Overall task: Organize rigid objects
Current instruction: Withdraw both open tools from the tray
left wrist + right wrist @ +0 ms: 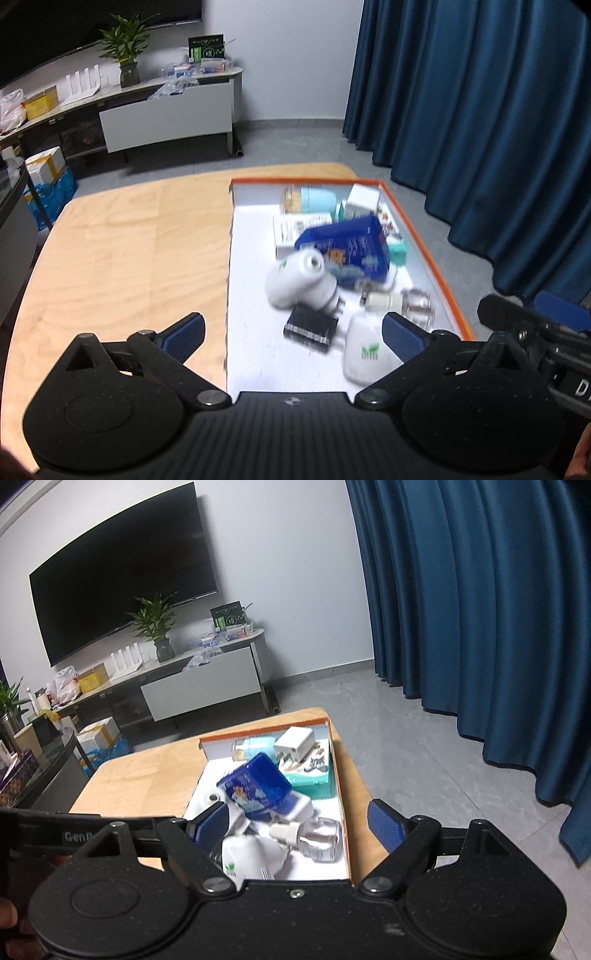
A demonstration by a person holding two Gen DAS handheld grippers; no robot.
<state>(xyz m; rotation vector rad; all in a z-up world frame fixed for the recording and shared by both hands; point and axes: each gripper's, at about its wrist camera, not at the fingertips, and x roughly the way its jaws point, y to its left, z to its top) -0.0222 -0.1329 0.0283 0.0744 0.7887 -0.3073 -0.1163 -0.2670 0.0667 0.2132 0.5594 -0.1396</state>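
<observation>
An orange-rimmed white box point(424, 243) sits on the right part of the wooden table point(122, 251) and holds several items: a blue tin point(347, 247), white plug-in devices point(295, 284), a black comb-like piece point(310, 326), a clear glass bottle point(413, 302), and small cartons at the back. My left gripper point(293, 334) hangs open above the box's near end, nothing between its fingers. In the right wrist view my right gripper point(297, 829) is also open over the same box point(341, 775), above the glass bottle point(317, 836) and a white device point(251, 853); the blue tin point(258, 786) lies beyond.
The right gripper's body point(535, 325) shows at the right edge of the left wrist view. Blue curtains point(480, 129) hang to the right. A TV console point(199, 686) with a plant point(155, 627) and clutter stands by the far wall. Bare wood lies left of the box.
</observation>
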